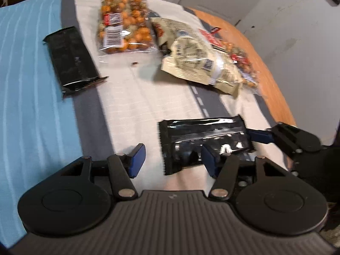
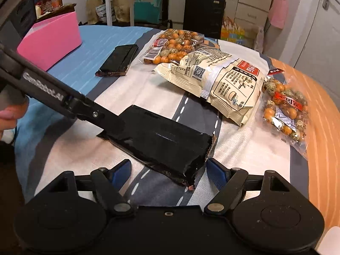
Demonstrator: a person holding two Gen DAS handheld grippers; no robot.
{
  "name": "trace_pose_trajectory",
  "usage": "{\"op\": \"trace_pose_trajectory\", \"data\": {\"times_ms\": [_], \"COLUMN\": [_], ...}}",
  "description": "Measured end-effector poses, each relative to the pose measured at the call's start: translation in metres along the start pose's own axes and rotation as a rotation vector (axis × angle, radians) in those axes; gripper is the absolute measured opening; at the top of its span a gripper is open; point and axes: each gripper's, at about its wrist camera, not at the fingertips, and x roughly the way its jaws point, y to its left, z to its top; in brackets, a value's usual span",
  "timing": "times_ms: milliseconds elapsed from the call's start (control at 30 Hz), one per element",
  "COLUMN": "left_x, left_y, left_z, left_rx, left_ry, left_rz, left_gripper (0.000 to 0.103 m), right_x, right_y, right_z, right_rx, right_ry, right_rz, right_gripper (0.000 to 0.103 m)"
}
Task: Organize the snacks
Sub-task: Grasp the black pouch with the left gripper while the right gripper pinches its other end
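Black packet (image 2: 157, 140) lying near table (image 2: 318, 114) edge, both grippers converging: left gripper (image 1: 173, 159) jaws spread around one end, right gripper (image 2: 167, 171) jaws spread at the other, neither clamped, presumably for relocation toward pink bin (image 2: 51, 40).

1. From my left wrist view, the whole scene is motion-blurred; I can't read print on the cream bag (image 1: 197, 61).
2. My left claw's (image 1: 173, 159) finger hides part of the near black packet (image 1: 204, 144).
3. The far nut bag (image 1: 244, 63) sits mostly behind the cream bag.
4. The pink box (image 2: 51, 40) is partly hidden in my right view.
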Motion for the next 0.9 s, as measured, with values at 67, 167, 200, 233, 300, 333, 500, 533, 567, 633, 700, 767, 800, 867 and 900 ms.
{"op": "trace_pose_trajectory", "data": {"times_ms": [67,167,200,233,300,333,500,533,567,633,700,767,800,867,900], "left_x": [0.002,0.005,0.005,0.004,0.001,0.001,0.001,0.001,0.001,0.0,-0.001,-0.004,-0.006,-0.011,-0.014], "left_y": [-0.004,-0.01,-0.012,-0.015,-0.02,-0.023,-0.025,-0.024,-0.023,-0.022,-0.023,-0.024,-0.024,-0.023,-0.023], "left_z": [-0.001,-0.003,-0.004,-0.005,-0.007,-0.007,-0.007,-0.007,-0.006,-0.005,-0.005,-0.004,-0.004,-0.003,-0.003], "left_rx": [0.02,0.05,0.062,0.082,0.106,0.115,0.119,0.111,0.104,0.099,0.102,0.099,0.102,0.105,0.101], "left_ry": [-0.007,-0.033,-0.041,-0.045,-0.039,-0.034,-0.026,-0.023,-0.019,-0.015,-0.01,-0.004,-0.002,-0.005,-0.006], "left_rz": [0.015,0.037,0.043,0.03,0.0,-0.006,-0.004,-0.01,-0.014,-0.019,-0.027,-0.029,-0.028,-0.029,-0.032], "left_gripper": [0.057,0.053,0.049,0.037,0.037,0.037,0.037,0.038,0.038,0.038,0.041,0.042,0.042,0.044,0.044], "right_x": [0.001,0.003,0.004,0.004,0.003,0.003,0.002,0.002,0.002,0.0,-0.002,-0.006,-0.009,-0.014,-0.016], "right_y": [0.0,-0.002,-0.001,0.002,0.008,0.01,0.012,0.013,0.014,0.017,0.02,0.025,0.026,0.029,0.031], "right_z": [-0.003,-0.005,-0.005,-0.005,-0.006,-0.005,-0.003,-0.002,-0.001,0.002,0.004,0.007,0.008,0.011,0.013], "right_rx": [0.02,0.065,0.077,0.084,0.079,0.083,0.109,0.107,0.106,0.099,0.089,0.079,0.077,0.067,0.058], "right_ry": [-0.023,-0.044,-0.049,-0.054,-0.064,-0.065,-0.061,-0.056,-0.051,-0.045,-0.04,-0.045,-0.052,-0.066,-0.071], "right_rz": [-0.003,-0.007,-0.014,-0.027,-0.06,-0.07,-0.081,-0.085,-0.088,-0.094,-0.099,-0.1,-0.098,-0.096,-0.098], "right_gripper": [0.085,0.086,0.086,0.086,0.085,0.085,0.084,0.084,0.085,0.085,0.085,0.085,0.085,0.084,0.084]}}
